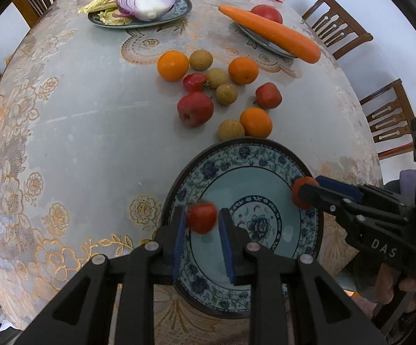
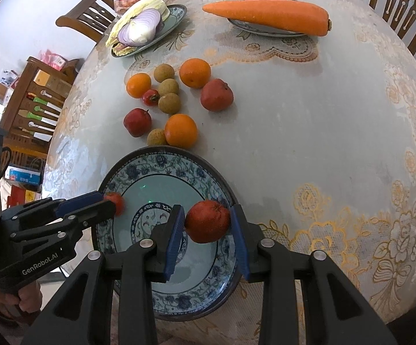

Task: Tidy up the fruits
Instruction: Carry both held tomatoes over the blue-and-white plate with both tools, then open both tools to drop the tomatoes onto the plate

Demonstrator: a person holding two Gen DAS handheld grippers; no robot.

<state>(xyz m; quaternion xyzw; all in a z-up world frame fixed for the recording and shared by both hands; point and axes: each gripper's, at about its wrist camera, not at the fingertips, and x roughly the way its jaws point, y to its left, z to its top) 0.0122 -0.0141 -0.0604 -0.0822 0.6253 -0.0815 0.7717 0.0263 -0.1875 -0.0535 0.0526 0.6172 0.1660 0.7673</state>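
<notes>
Over the blue-patterned plate (image 2: 162, 169), your left gripper (image 1: 202, 218) clamps a small red fruit (image 1: 202, 217) while your right gripper (image 2: 208, 224) clamps a red-orange fruit (image 2: 207, 221); the plate lies directly beneath both.

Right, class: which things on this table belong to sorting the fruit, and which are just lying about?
Part of the job:
- small red fruit in left gripper
- larger red fruit in right gripper
- empty blue-patterned plate
- loose oranges, red fruits, brown longans

Lying about:
- long orange carrot
- halved purple onion
- wooden chairs
</notes>
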